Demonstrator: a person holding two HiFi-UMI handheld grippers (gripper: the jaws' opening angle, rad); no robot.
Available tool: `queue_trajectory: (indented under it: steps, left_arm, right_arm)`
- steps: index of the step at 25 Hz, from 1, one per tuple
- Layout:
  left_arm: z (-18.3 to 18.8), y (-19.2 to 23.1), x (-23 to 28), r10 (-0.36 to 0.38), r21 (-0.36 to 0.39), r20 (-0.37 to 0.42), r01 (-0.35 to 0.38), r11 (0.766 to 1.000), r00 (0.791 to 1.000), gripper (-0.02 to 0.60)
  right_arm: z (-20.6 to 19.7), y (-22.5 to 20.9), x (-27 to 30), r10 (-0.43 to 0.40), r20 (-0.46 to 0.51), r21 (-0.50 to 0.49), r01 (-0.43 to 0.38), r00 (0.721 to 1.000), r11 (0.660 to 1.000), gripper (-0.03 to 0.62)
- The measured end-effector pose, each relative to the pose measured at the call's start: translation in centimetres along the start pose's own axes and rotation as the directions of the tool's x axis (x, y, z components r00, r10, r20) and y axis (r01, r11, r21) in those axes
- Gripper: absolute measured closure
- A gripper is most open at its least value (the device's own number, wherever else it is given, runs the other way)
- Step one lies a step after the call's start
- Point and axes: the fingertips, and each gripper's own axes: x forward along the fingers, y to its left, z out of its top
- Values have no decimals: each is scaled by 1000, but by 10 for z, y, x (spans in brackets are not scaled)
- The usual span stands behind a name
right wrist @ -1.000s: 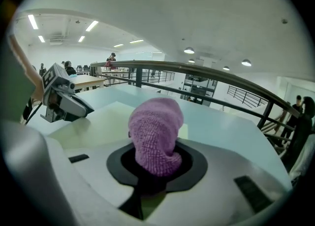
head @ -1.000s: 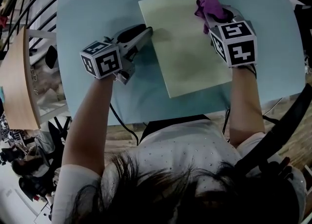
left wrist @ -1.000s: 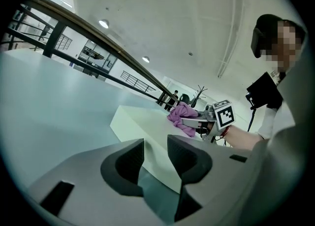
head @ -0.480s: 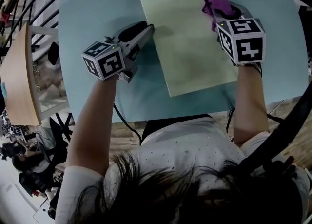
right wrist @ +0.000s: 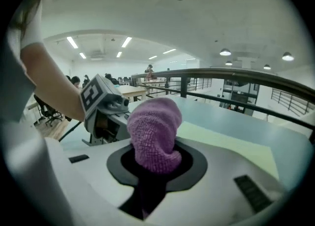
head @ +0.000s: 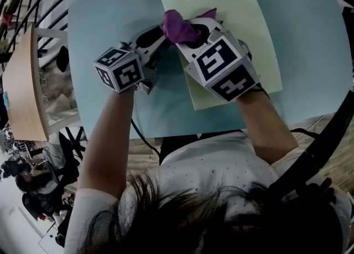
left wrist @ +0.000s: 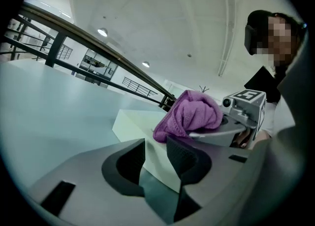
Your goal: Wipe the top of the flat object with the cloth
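A pale yellow-green flat board (head: 243, 31) lies on the light blue table (head: 105, 9). My right gripper (head: 188, 30) is shut on a bunched purple cloth (head: 178, 26), and the cloth rests on the board's far left part. In the right gripper view the cloth (right wrist: 155, 131) bulges out of the jaws, hiding the pads. My left gripper (head: 165, 36) sits against the board's left side. In its own view the left gripper (left wrist: 156, 153) shows a gap between the jaws, and the board's side face (left wrist: 152, 158) is seen through it. The cloth (left wrist: 192, 114) is just beyond.
A curved wooden panel (head: 22, 87) stands left of the table. A black cable (head: 138, 136) hangs off the table's near edge. A dark railing (right wrist: 236, 77) runs beyond the far edge. The person's body is close to the near edge.
The right gripper has swept the cloth from the board's far right corner across to its left edge, close to the left gripper. The left gripper has stayed put.
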Motion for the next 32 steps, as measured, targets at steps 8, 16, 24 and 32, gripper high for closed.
queue_trajectory:
  steps: [8,16,24,32]
  left_arm:
    - [-1,1,-1,9,8,-2,-9,1000,1000,445]
    - [1,-2,2,13,13,0,-13,1000,1000,445]
    - [12,-3,-3,13,8,11,-13,1000,1000,445]
    - [9,-2,-4,9,6,13,-9,1000,1000,445]
  right_arm:
    - [-24,-11,-6,-45,-111,-82,36,993,996,513]
    - [-56,-87,-59,-241,-173,-63,234,955,970,513]
    - [-65,-146,-108,-379,-205,8,389,902,921,513]
    - [-65,-151,-113,-397,-218,40,415,891,909,513]
